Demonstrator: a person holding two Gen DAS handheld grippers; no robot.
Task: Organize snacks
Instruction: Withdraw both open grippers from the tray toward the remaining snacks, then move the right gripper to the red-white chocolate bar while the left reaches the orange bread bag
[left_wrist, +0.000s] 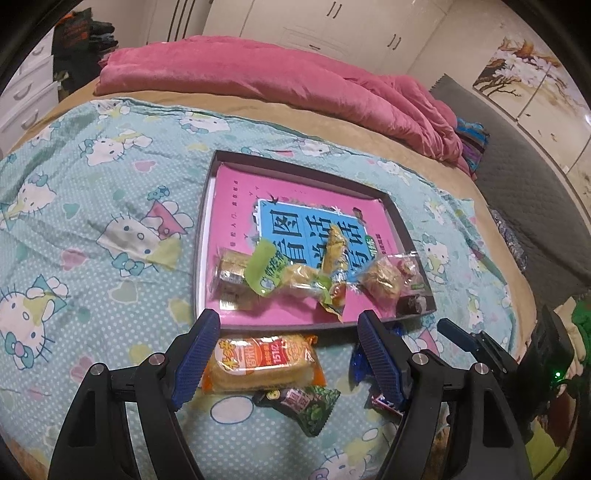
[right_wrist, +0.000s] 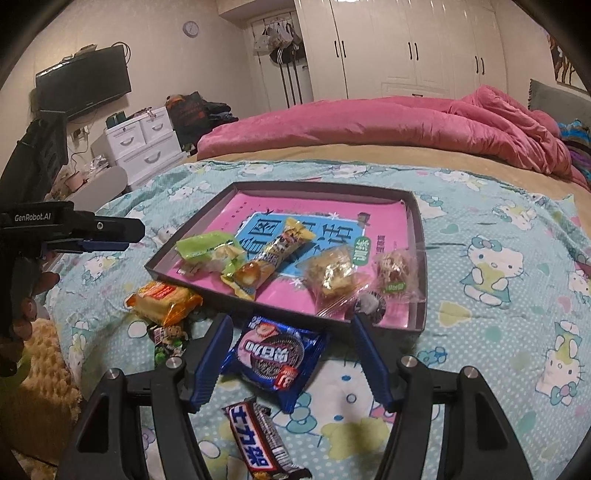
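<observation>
Only in the right wrist view is a blue cookie pack (right_wrist: 275, 356) seen, lying on the bed just before the tray (right_wrist: 416, 221), framed by the widely spread right hand-held gripper (right_wrist: 291, 332), which touches nothing. In the left wrist view, an orange cake pack (left_wrist: 260, 360) lies just before the tray, between the spread fingers of the empty left hand-held gripper (left_wrist: 288, 328).

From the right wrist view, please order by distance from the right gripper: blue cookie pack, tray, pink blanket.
1. Blue cookie pack: between the open right gripper fingers.
2. Tray: just beyond, on the sheet.
3. Pink blanket: far side of the bed.
</observation>
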